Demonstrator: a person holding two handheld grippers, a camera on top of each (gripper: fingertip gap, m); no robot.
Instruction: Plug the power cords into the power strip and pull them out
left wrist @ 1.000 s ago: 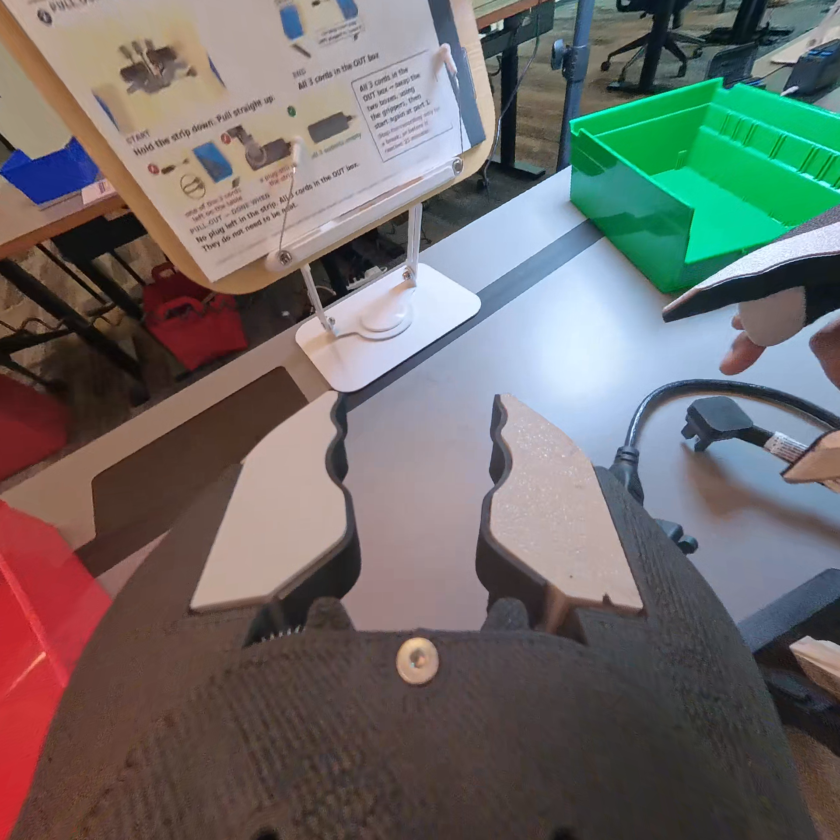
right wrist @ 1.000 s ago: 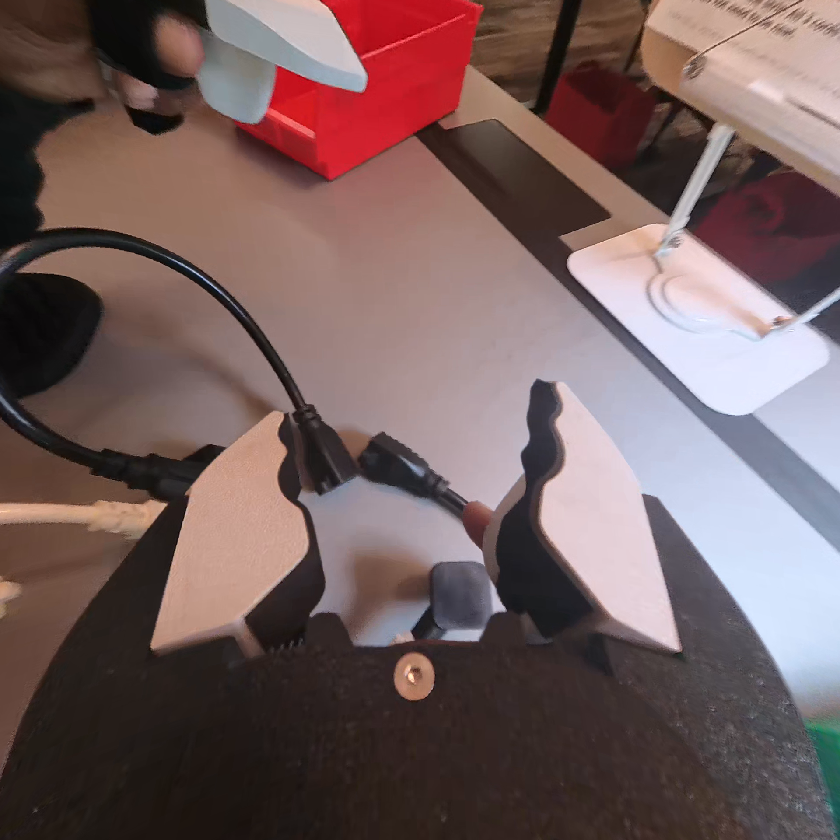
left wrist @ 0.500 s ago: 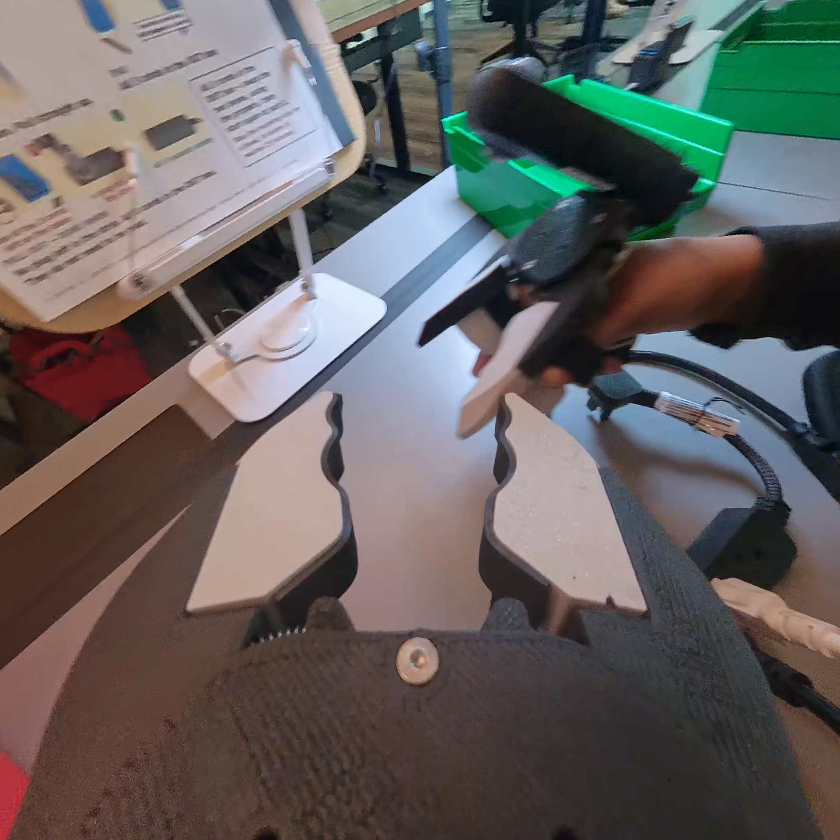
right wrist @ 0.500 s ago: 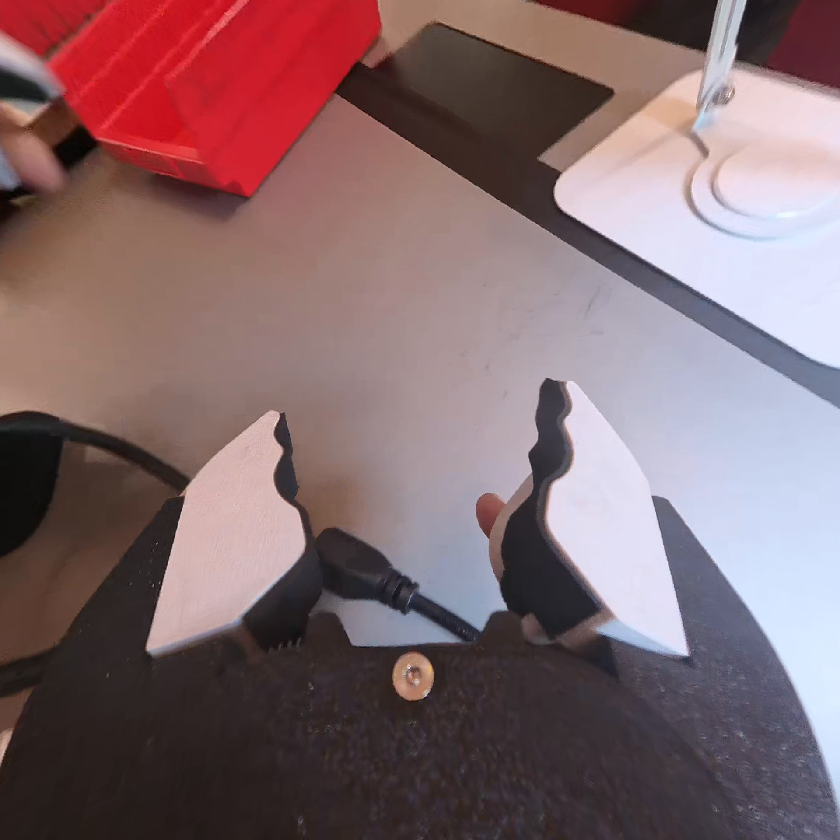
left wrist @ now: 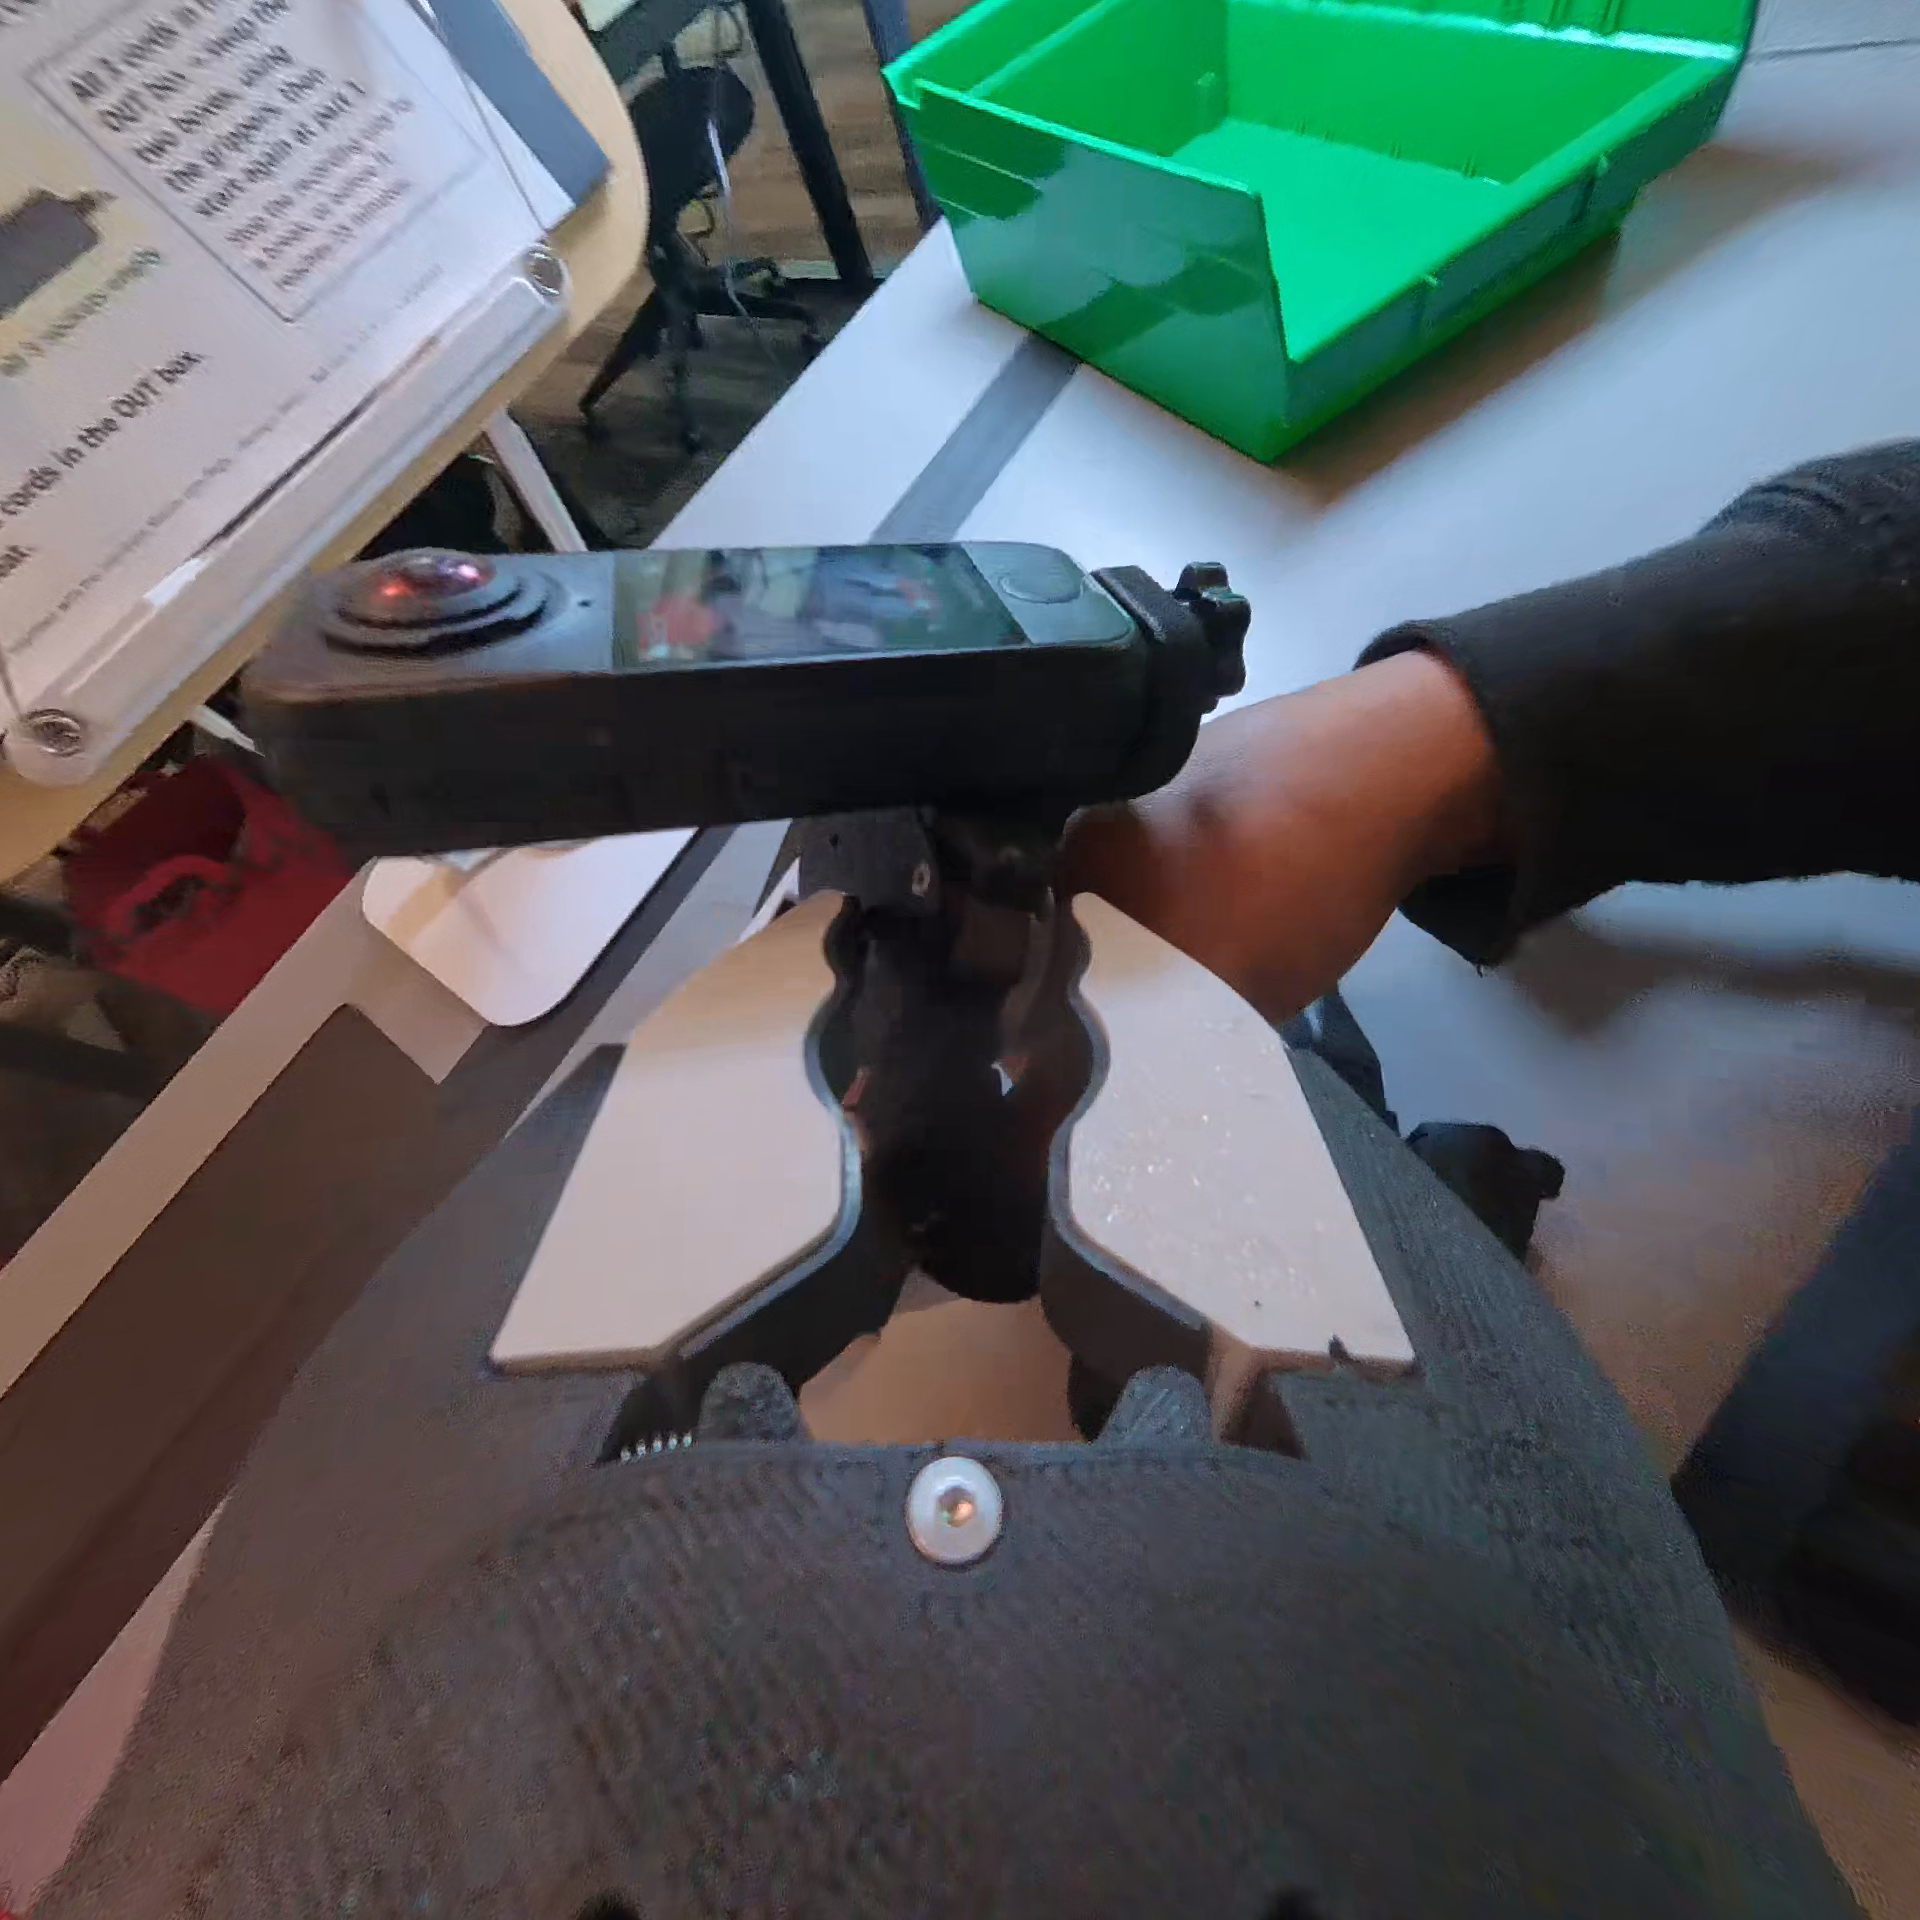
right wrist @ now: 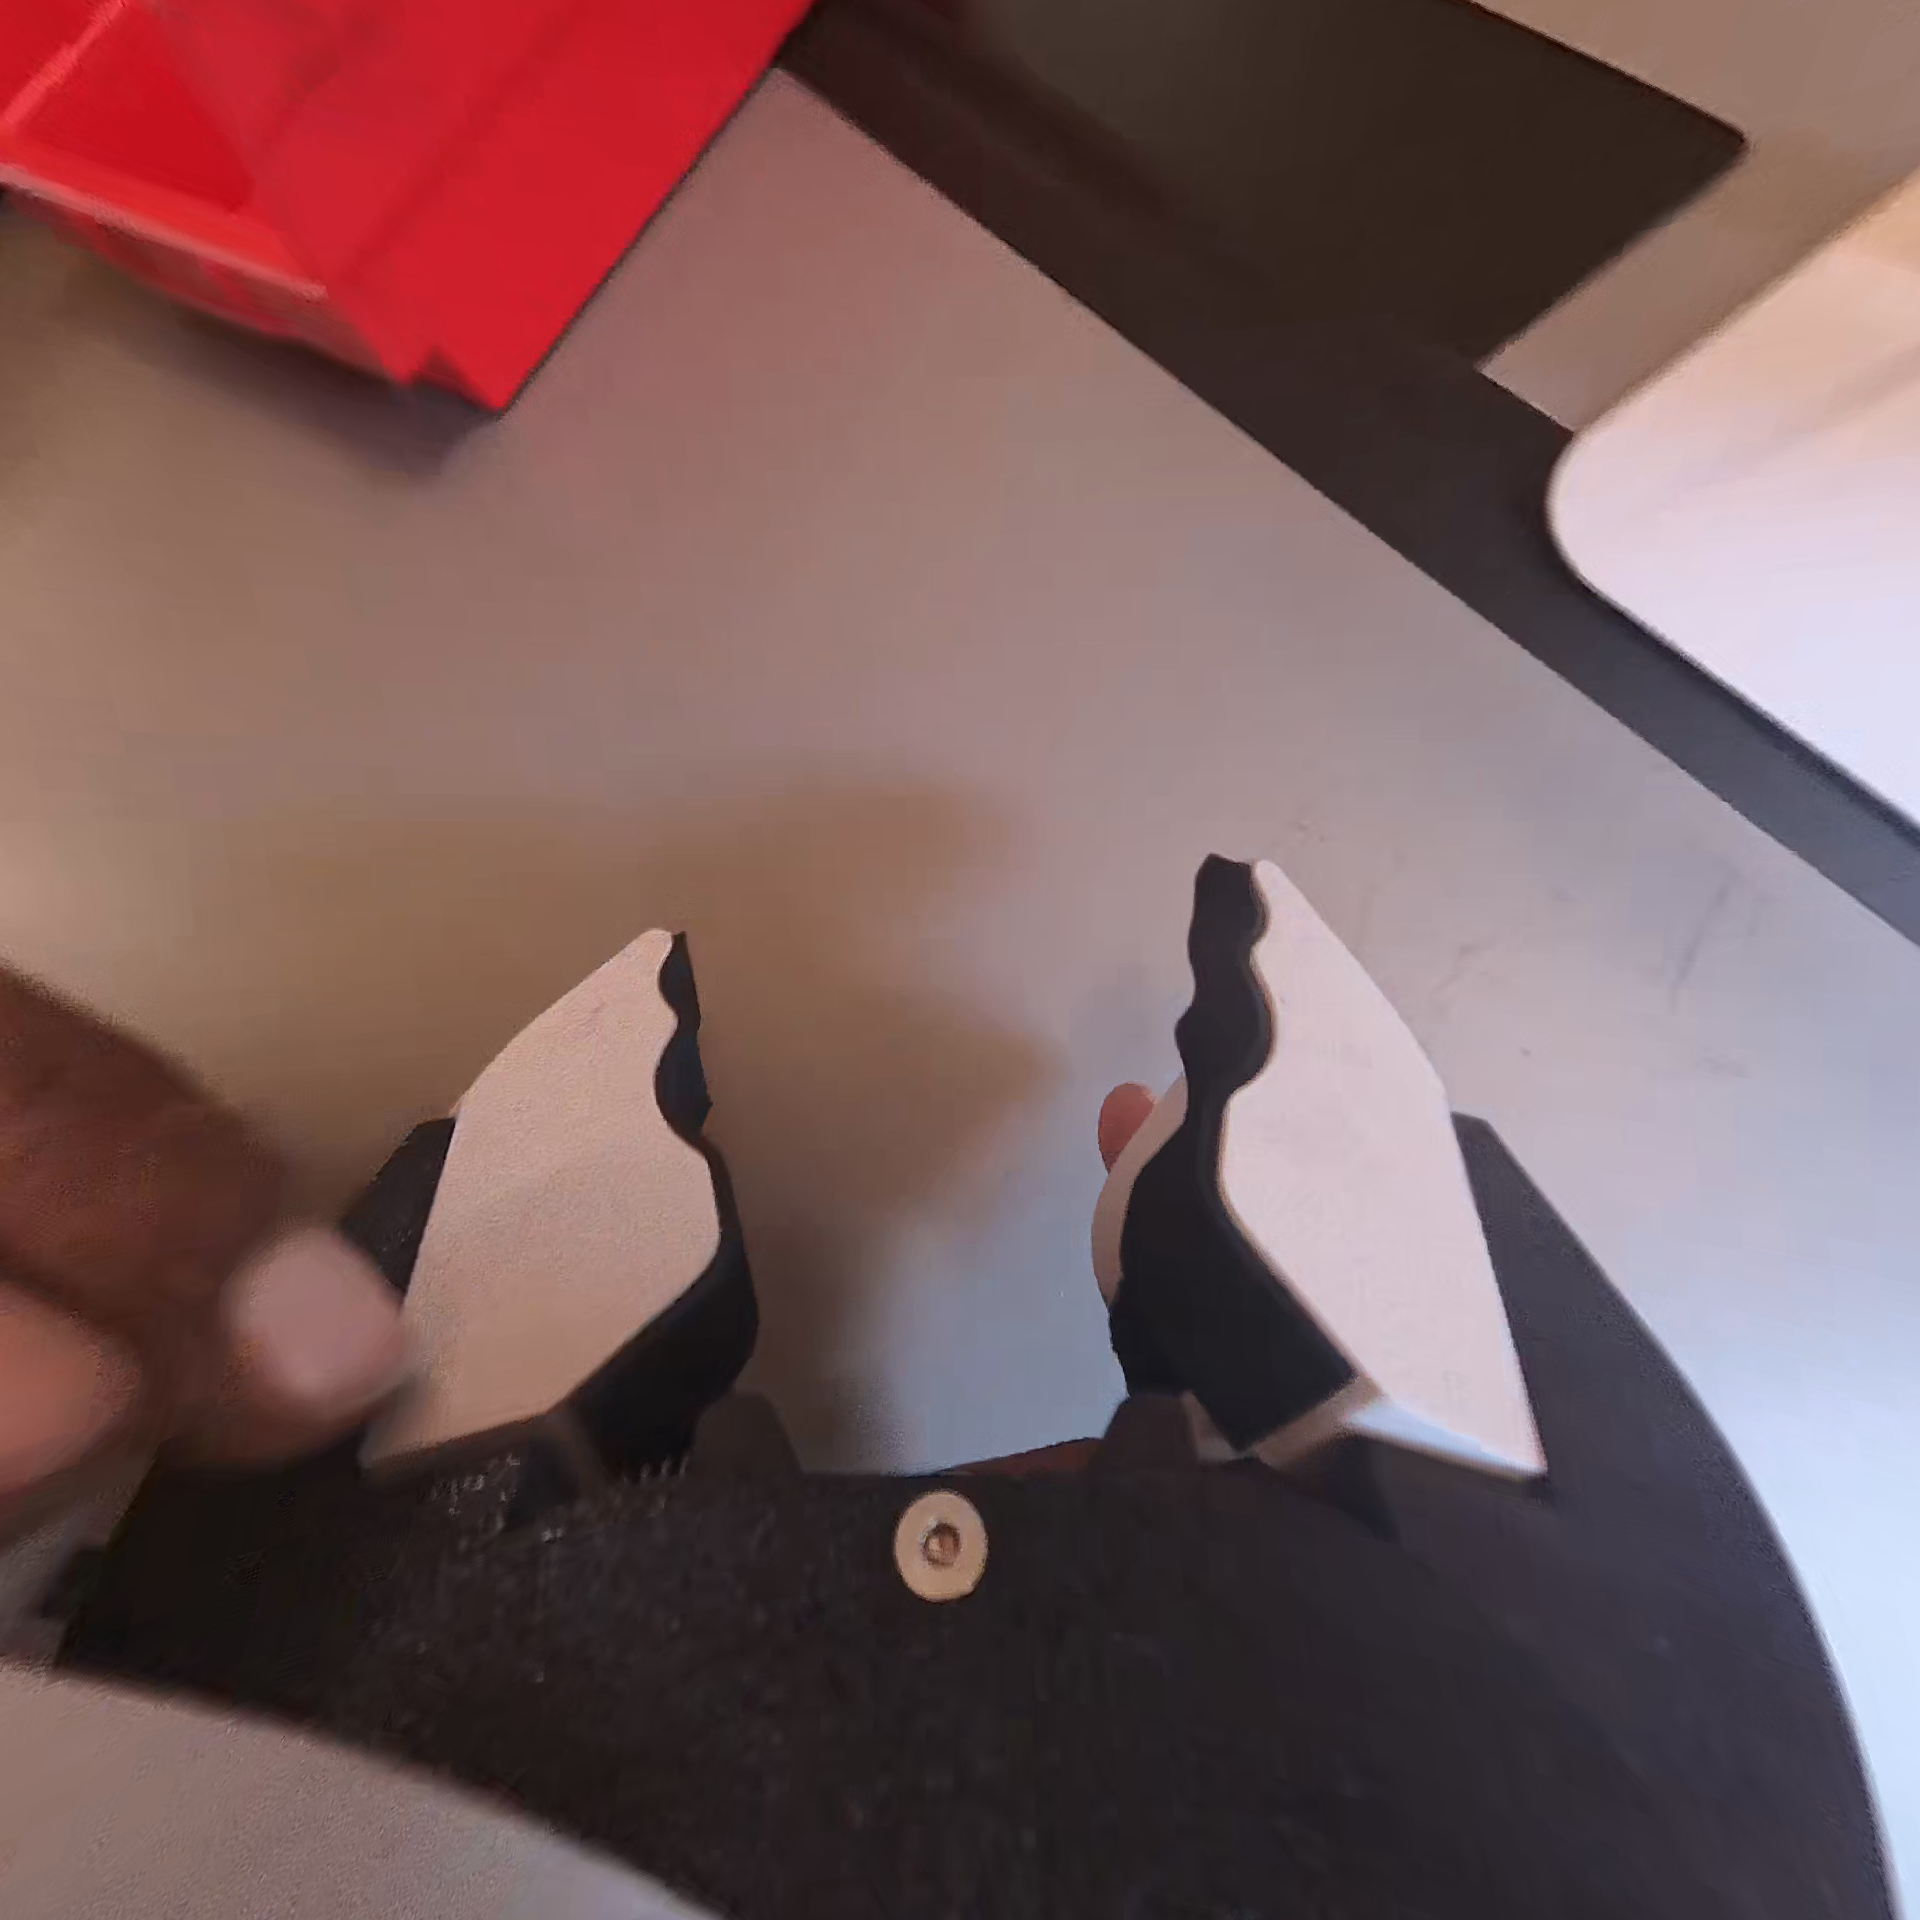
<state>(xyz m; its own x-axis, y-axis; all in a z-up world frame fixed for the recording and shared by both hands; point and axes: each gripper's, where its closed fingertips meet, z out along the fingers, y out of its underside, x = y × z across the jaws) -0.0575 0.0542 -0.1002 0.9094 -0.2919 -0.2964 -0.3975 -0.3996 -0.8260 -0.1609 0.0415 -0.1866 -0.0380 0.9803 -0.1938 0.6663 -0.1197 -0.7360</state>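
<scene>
My left gripper point(left wrist: 951, 1049) has its jaws apart, with nothing gripped; the dark body of my right gripper point(right wrist: 961, 997) sits in the gap, its camera point(left wrist: 686, 675) crossing the view just beyond. My right gripper is open wide over bare table point(right wrist: 831, 644), holding nothing. A hand point(left wrist: 1278, 831) in a black sleeve point(left wrist: 1704, 675) reaches in from the right. A dark plug point(left wrist: 1486, 1174) lies on the table right of my left fingers. A green bin point(left wrist: 1143, 270) stands far right, a red bin point(right wrist: 343, 156) far left. I cannot see the strip.
</scene>
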